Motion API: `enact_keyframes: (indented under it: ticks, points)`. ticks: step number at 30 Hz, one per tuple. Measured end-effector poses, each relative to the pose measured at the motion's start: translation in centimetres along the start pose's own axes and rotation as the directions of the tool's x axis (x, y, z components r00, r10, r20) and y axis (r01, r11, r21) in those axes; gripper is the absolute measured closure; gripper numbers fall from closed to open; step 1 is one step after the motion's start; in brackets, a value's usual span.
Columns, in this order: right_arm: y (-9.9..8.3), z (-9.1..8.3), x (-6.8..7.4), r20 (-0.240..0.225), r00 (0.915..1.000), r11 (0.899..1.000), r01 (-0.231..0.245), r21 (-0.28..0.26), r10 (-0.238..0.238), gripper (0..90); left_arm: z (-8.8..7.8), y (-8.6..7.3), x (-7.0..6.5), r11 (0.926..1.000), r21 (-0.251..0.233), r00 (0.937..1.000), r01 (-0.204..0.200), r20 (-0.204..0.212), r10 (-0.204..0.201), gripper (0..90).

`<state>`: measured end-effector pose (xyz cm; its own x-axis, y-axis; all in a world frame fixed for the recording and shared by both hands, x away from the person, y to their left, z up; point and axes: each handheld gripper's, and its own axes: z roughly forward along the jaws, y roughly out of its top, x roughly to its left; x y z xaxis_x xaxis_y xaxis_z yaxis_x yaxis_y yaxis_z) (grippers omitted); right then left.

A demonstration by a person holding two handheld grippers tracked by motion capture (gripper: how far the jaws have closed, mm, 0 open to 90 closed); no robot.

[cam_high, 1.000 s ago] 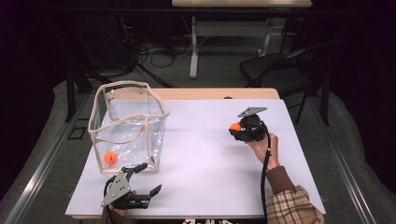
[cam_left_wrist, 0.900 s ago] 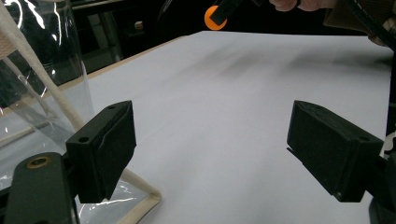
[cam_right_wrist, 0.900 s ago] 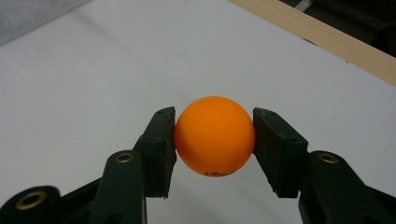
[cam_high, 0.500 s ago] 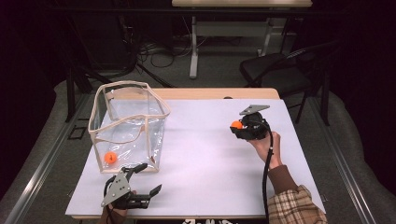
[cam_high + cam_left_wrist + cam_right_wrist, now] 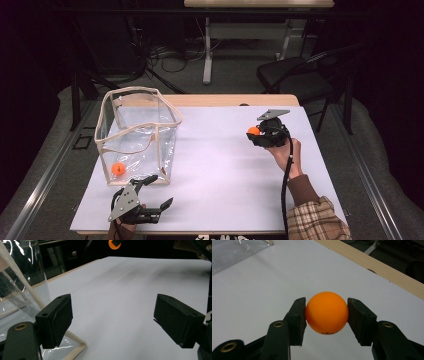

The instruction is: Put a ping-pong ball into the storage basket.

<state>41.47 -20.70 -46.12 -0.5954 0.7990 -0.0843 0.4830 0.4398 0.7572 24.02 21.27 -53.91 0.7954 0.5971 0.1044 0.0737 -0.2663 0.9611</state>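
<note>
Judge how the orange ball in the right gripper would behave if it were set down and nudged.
The orange ball is a smooth sphere, so it would probably roll freely across the flat white table. The right gripper pinches it by two small side contacts, so it could slip out. It looks light and hollow, likely a table-tennis ball.

A white tabletop (image 5: 215, 165) with a pale wooden edge along its far side carries the work. Beyond it, on a grey floor (image 5: 235, 82), a black chair (image 5: 300, 75) stands to the right, well apart from the tabletop. A second table's white leg (image 5: 207, 50) rises further back, beside a tangle of dark cables (image 5: 150, 55) lying on the floor. Metal rails (image 5: 42, 175) run along both sides of the tabletop. The background beyond is too dark to make out.
</note>
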Motion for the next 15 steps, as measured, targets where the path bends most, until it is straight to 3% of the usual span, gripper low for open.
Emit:
enact_keyframes:
  ticks: [15]
  points:
    - [0.92,-0.86,0.05,0.001,0.9999,1.0,0.011,-0.006,-0.011,50.7,0.02,0.01,-0.02,1.0,0.003,1.0,-0.001,0.001,0.001,15.5]
